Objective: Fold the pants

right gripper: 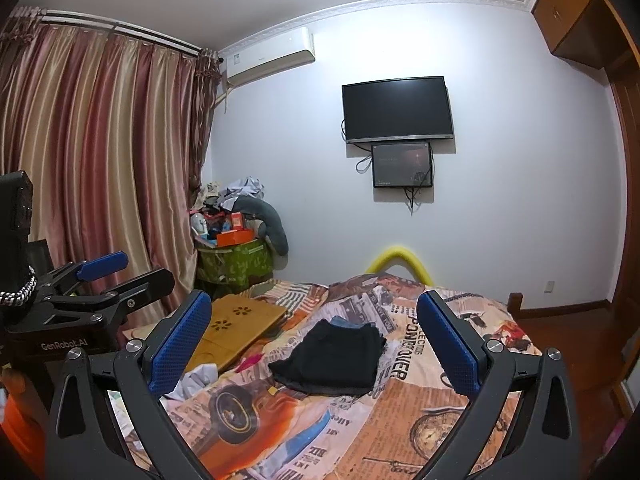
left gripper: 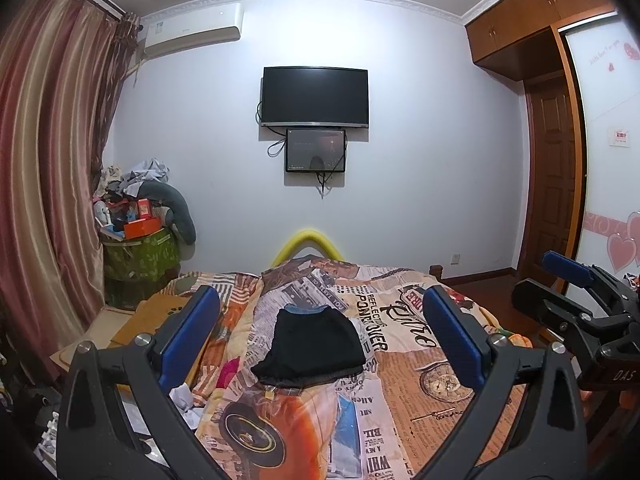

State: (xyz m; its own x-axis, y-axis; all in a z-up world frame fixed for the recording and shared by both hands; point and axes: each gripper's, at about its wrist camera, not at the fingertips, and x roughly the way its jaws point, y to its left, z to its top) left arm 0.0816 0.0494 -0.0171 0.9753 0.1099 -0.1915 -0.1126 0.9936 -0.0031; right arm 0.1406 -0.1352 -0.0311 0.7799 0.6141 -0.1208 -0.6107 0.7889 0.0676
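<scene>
Lying folded into a compact black fabric bundle, the pants (left gripper: 310, 348) rest mid-bed on the newspaper-print orange bedspread (left gripper: 420, 360), with what may be a blue garment peeking from under their far edge. At the left, a light wooden lap desk (right gripper: 236, 328) sits on the bed beside the striped pink curtains (right gripper: 100, 160). The left gripper (left gripper: 320, 344) has its blue-padded fingers spread wide, nothing between them. The right gripper (right gripper: 314, 350), alongside it, likewise stands fully spread and empty, short of the pants.

Pants (left gripper: 310, 346) on bed (left gripper: 420, 420), below television (left gripper: 315, 96)
</scene>
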